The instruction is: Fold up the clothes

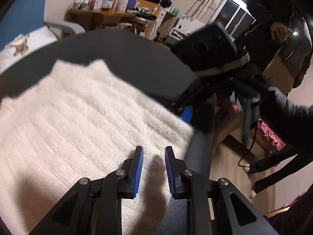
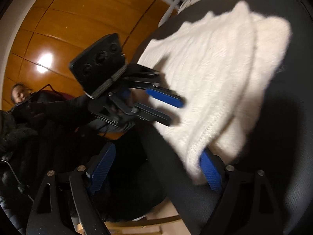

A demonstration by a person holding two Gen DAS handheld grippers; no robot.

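A white fluffy knitted sweater (image 1: 88, 117) lies folded on a dark round table (image 1: 137, 58). In the left wrist view my left gripper (image 1: 154, 150) hovers over the sweater's near right corner, its blue pads a short way apart with nothing pinched between them. My right gripper (image 1: 182, 109) comes in from the right at the table's edge. In the right wrist view my right gripper (image 2: 157, 149) stands wide open astride the table edge (image 2: 176, 176), and the sweater's (image 2: 215, 68) hem corner droops in front of its right pad (image 2: 210, 173). The left gripper (image 2: 175, 112) rests at the sweater's left edge.
A person in a dark jacket (image 1: 273, 29) holds both grippers. A cluttered wooden desk (image 1: 109, 15) and a black screen stand behind the table. White printed bedding (image 1: 19, 47) lies at the far left. Wooden floor (image 1: 230, 166) shows right of the table; an orange wood panel (image 2: 58, 29) is behind.
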